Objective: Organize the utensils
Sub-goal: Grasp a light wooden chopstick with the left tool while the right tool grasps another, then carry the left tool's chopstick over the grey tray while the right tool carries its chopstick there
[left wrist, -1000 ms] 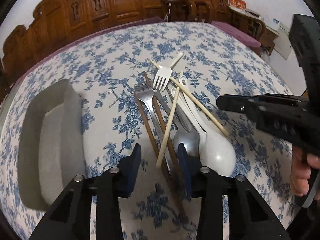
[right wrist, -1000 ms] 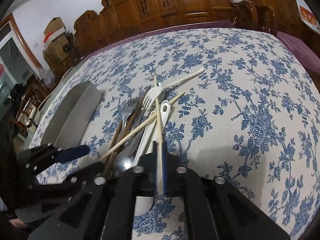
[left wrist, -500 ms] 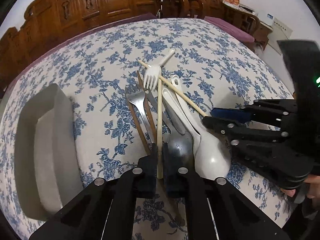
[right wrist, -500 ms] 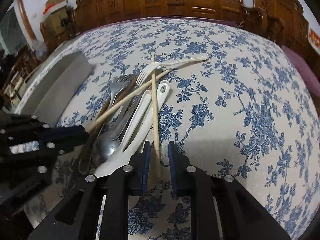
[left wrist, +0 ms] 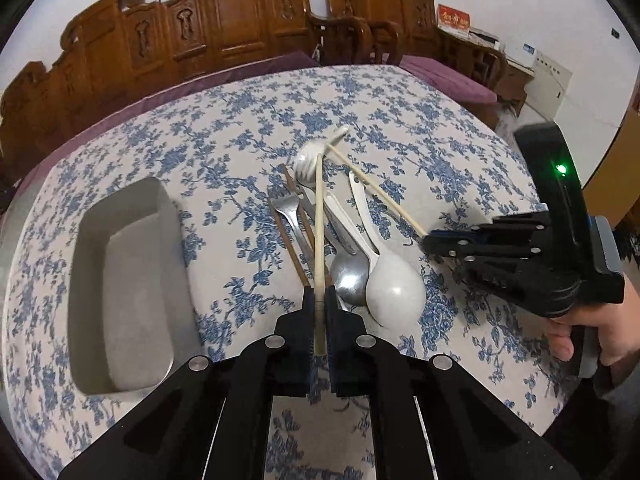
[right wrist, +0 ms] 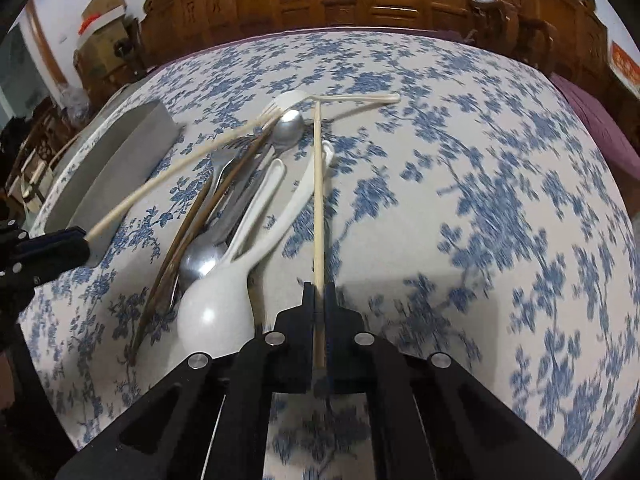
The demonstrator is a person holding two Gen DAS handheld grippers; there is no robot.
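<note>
Both tongs, left gripper (left wrist: 319, 312) and right gripper (right wrist: 319, 300), now pinch one pale wooden chopstick (left wrist: 318, 216) each (right wrist: 318, 184), lifted off the heap, ready for the grey oblong tray (left wrist: 90, 240) at our left.

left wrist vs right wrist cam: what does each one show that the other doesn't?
Only left wrist: the inside of the grey tray, the person's hand on the right tool, and a green indicator light.

Only right wrist: cardboard boxes at far left; the tray shows only its outer wall.

Both: the utensil pile on the floral tablecloth, the white spoon, and each tool shut on a pale chopstick, the left tool on one, the right on the other.
</note>
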